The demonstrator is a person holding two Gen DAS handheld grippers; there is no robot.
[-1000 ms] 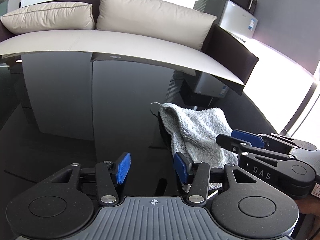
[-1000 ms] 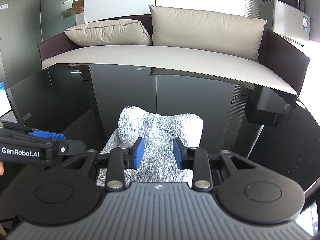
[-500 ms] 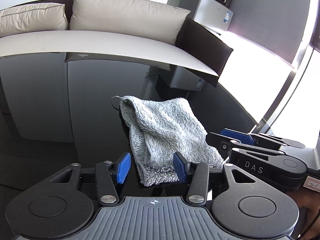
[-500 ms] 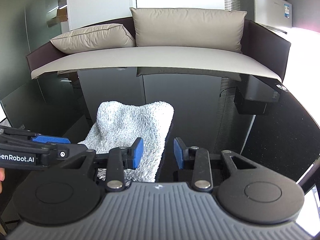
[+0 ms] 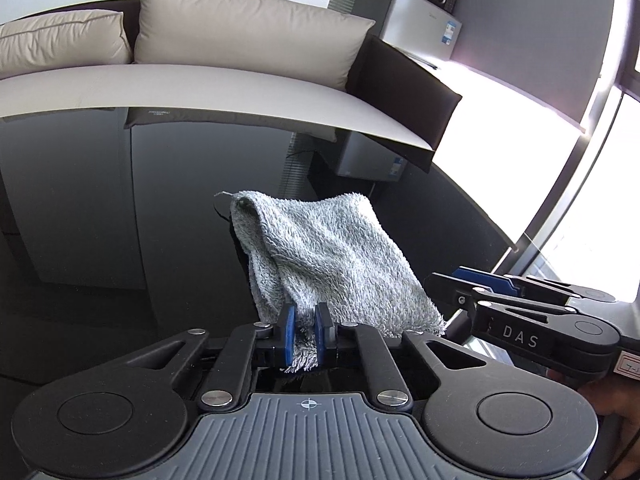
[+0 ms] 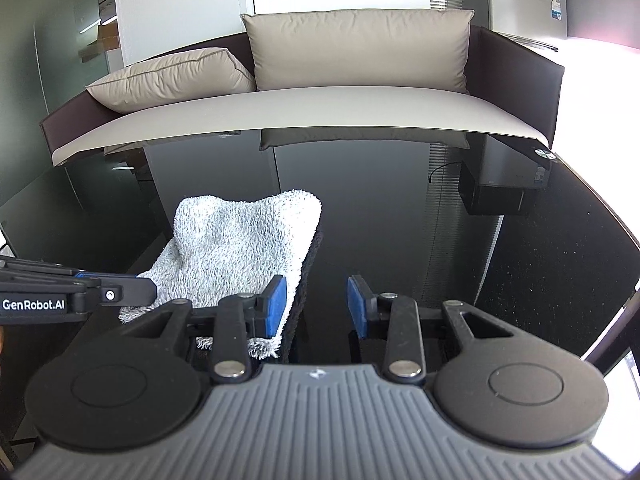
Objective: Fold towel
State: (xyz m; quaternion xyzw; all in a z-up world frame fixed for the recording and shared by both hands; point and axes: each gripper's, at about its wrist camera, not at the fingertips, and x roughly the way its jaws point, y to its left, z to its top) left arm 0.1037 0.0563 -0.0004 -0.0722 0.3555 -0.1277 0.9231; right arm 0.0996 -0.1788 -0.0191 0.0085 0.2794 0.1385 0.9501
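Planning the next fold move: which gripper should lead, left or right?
Left. The left gripper is already shut on the towel at its near edge. The right gripper is open, holding nothing, its left pad just beside the towel's right edge.

Left wrist view: low over black glass table (image 5: pixel 120 220), close behind own fingers, facing sofa (image 5: pixel 200 80). Right wrist view: same height, alongside, facing same sofa (image 6: pixel 320 108). Shared: grey towel (image 5: pixel 328 256) (image 6: pixel 240 248), table (image 6: pixel 440 240), each other's fingers.
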